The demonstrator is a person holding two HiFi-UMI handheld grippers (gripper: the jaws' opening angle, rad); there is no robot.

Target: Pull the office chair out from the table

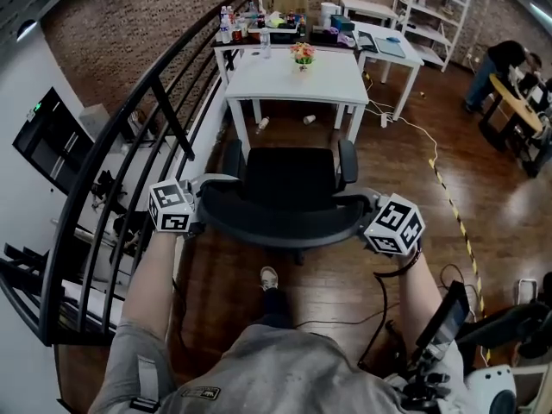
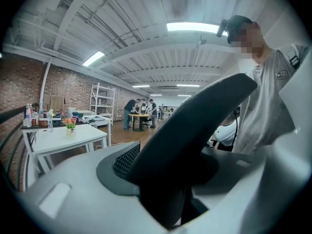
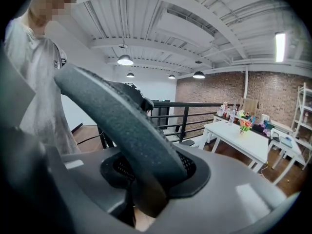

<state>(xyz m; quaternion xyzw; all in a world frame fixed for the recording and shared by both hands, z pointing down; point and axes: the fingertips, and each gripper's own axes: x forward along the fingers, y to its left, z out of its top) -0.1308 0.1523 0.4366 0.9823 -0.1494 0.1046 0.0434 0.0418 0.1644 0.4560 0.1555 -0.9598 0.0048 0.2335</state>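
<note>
The black office chair (image 1: pixel 289 175) stands on the wood floor, its seat a short way in front of the white table (image 1: pixel 293 76). Its curved backrest (image 1: pixel 285 221) faces me. My left gripper (image 1: pixel 203 210) is shut on the backrest's left end and my right gripper (image 1: pixel 362 211) on its right end. In the left gripper view the dark backrest rim (image 2: pixel 195 126) runs up out of the left gripper (image 2: pixel 165 182). In the right gripper view the mesh rim (image 3: pixel 122 126) sits clamped in the right gripper (image 3: pixel 146 189). The fingertips themselves are hidden behind the rim.
A black railing (image 1: pixel 129 145) runs along the left. On the table stands a small flower pot (image 1: pixel 302 54). Cups (image 1: pixel 308 119) lie under it. A cable and striped floor tape (image 1: pixel 453 210) run on the right. My foot (image 1: pixel 269 277) is just behind the chair. People work at the far right (image 1: pixel 509 67).
</note>
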